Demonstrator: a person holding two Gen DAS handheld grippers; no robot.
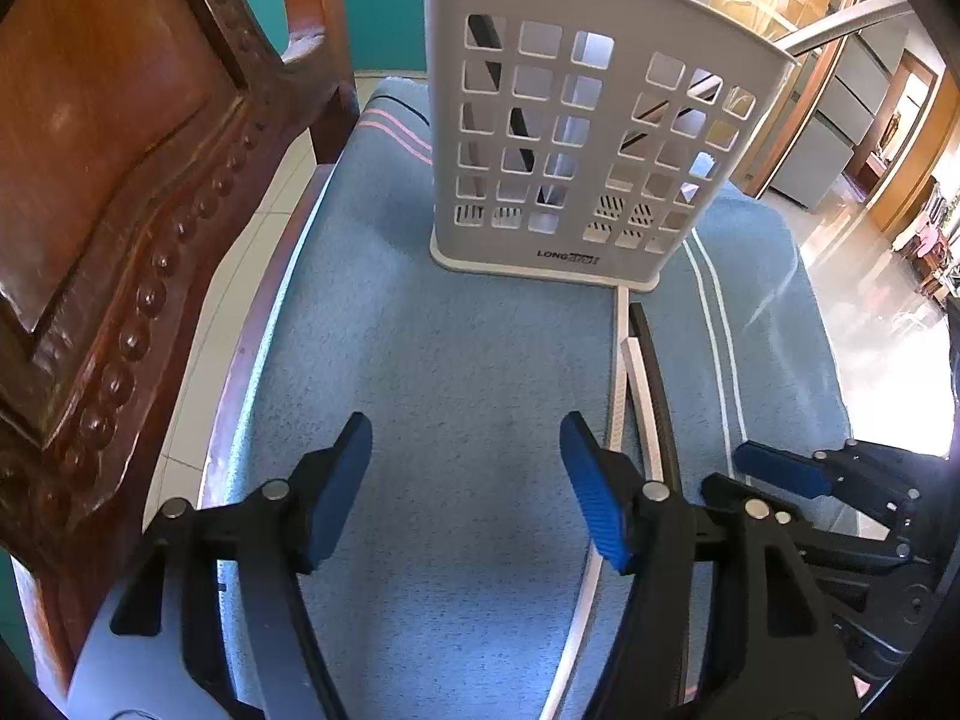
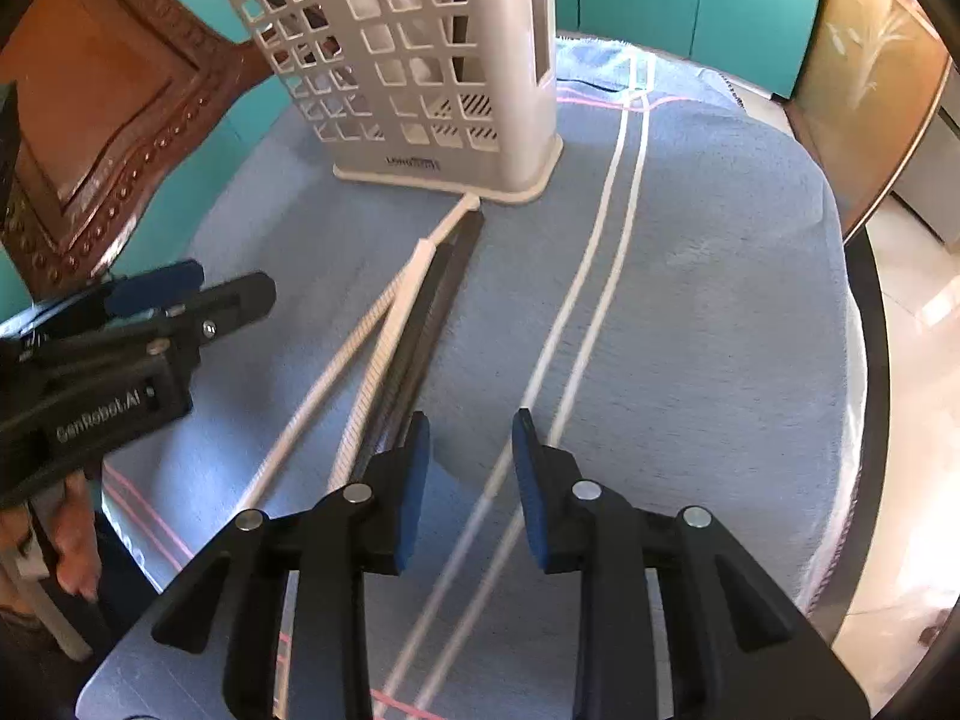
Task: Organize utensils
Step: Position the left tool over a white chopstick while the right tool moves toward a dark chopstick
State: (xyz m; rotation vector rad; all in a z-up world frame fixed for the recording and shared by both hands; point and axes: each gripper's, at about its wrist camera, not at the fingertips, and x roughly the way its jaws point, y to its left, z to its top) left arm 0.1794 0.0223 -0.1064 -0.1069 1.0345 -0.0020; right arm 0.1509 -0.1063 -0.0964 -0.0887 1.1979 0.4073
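Chopsticks (image 2: 414, 324) just left of right claw (image 2: 471, 450), untouched

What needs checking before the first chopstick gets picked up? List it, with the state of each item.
1. Left claw open and empty: ok.
2. Right claw open and empty: ok.
3. Utensil holder upright on the blue cloth: ok.
4. Loose chopsticks within reach: ok; white chopsticks and black chopsticks lie on the cloth, their far ends near the holder's base.
5. Chopsticks apart enough for a single pick: not ok; they lie bunched and touching.
6. Free room in the holder: cannot tell; a black stick shows through the grid, and the top opening is out of view.
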